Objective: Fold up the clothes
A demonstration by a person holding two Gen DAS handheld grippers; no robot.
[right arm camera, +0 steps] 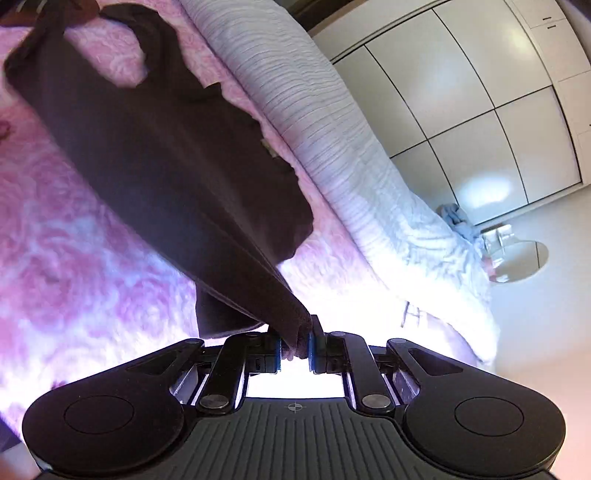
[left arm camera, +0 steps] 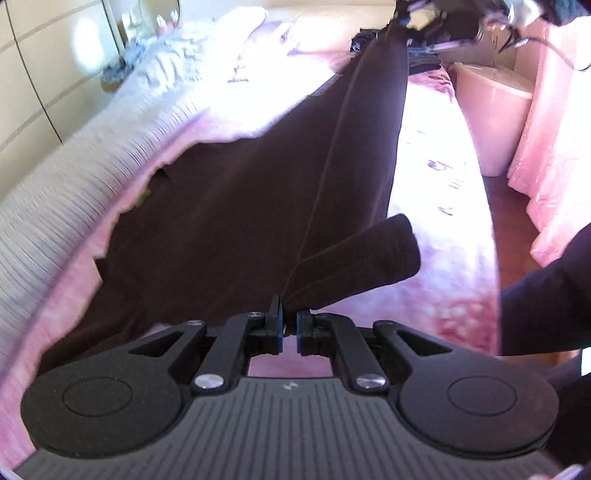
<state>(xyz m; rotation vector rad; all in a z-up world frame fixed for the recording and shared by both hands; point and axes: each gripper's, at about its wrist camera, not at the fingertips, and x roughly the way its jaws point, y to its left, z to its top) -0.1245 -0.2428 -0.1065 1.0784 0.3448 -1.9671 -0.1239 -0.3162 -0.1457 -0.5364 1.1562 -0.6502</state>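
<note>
A dark brown garment (left arm camera: 258, 192) is stretched in the air above a pink bed cover (left arm camera: 443, 221). My left gripper (left arm camera: 290, 321) is shut on one end of it, and a short sleeve (left arm camera: 369, 258) hangs to the right of the fingers. My right gripper (right arm camera: 295, 350) is shut on the opposite end of the same garment (right arm camera: 166, 155), which runs away to the upper left over the pink cover (right arm camera: 74, 240). The far end of the cloth in the left wrist view leads up to the right gripper (left arm camera: 402, 18), seen small at the top.
A folded white ribbed blanket (left arm camera: 74, 177) lies along the bed's far side, also in the right wrist view (right arm camera: 332, 129). White wardrobe doors (right arm camera: 480, 110) stand behind it. A pink bin (left arm camera: 495, 118) and pink plastic sheet (left arm camera: 554, 129) stand beside the bed. The person's dark sleeve (left arm camera: 546, 295) is at right.
</note>
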